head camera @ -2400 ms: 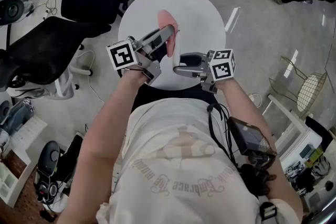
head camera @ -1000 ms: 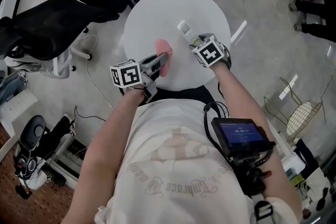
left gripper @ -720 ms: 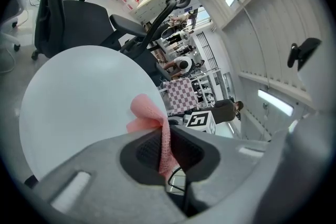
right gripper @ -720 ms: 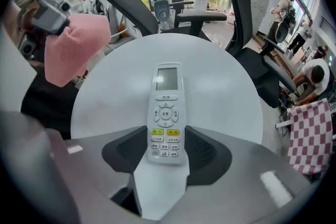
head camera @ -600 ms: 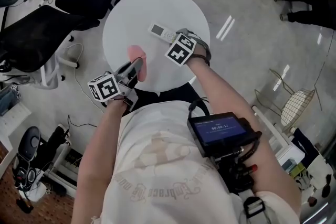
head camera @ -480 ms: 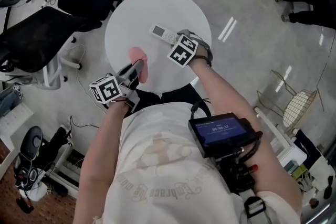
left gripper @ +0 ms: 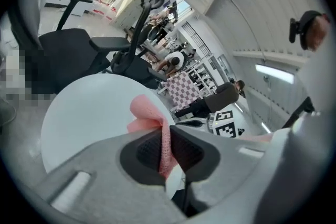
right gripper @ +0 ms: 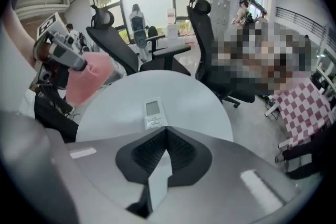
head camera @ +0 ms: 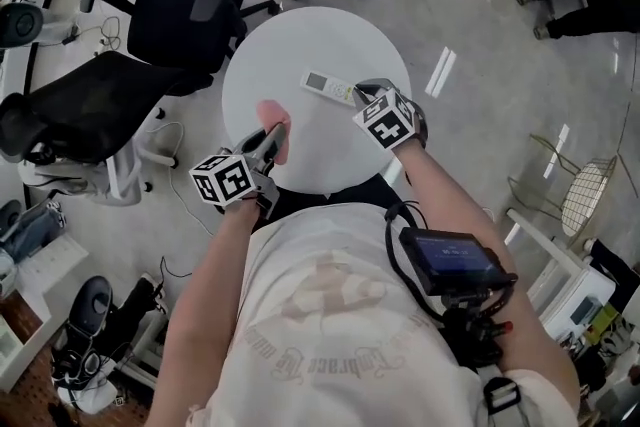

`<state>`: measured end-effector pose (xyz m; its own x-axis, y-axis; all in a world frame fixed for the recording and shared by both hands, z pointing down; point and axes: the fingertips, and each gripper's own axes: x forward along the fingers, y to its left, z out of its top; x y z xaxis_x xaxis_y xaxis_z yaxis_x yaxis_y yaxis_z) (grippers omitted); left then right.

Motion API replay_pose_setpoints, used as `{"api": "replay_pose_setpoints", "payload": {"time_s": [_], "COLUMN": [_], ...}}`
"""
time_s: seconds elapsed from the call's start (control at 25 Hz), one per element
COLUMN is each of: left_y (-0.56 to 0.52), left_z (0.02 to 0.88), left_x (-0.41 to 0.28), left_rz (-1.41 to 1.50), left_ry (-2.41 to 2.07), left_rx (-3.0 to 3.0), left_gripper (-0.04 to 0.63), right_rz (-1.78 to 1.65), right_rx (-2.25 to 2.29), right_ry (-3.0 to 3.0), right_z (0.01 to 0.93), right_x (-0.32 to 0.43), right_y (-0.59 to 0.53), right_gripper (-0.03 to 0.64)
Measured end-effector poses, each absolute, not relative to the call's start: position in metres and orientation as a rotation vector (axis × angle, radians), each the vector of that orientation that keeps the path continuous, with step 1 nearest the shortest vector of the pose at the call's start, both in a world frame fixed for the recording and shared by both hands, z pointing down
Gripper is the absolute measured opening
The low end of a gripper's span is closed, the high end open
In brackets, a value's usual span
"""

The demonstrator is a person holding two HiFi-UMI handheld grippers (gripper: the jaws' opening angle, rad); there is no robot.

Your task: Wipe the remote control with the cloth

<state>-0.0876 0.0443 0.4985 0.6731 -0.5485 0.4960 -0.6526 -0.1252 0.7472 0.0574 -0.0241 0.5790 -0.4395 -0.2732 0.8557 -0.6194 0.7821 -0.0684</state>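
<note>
White remote (right gripper: 154, 113) lies just beyond right tool (right gripper: 167, 129).

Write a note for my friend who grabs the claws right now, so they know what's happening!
Left claw: shut on the pink cloth, held over the table's near edge.
Right claw: has just closed with nothing between its jaws, hovering by the remote.
Remote: lies flat, screen up, on the white round table, touching neither claw.
Done: seconds ago the claws held cloth and remote together in the air, so wiping seems finished. The remote has since been set down.
Left: probably just putting the cloth down.
</note>
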Motion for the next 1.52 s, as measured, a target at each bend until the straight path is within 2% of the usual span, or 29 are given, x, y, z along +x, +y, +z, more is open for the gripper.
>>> {"api": "replay_pose_setpoints", "payload": {"time_s": [0.04, 0.2, 0.76, 1.52], "left_y": [0.042, 0.037, 0.041, 0.093], "left_z": [0.496, 0.483, 0.412, 0.381], "left_x": [-0.087, -0.086, -0.091, -0.073], "left_rz": [0.137, 0.167, 0.238, 0.283], "left_ry": [-0.945, -0.88, -0.723, -0.495], "left_rx": [1.817, 1.905, 2.289, 2.516], "left_gripper": [0.026, 0.026, 0.026, 0.026], "right_rz": [0.49, 0.575, 0.557, 0.529], "right_rx": [0.71, 0.831, 1.296, 1.627], "right_ry": [-2.062, -2.136, -2.414, -2.414], "right_z": [0.569, 0.536, 0.389, 0.357], "right_x": [0.058, 0.059, 0.056, 0.057], "right_y": [-0.026, -0.014, 0.028, 0.121], "right_gripper": [0.005, 0.006, 0.006, 0.006]}}
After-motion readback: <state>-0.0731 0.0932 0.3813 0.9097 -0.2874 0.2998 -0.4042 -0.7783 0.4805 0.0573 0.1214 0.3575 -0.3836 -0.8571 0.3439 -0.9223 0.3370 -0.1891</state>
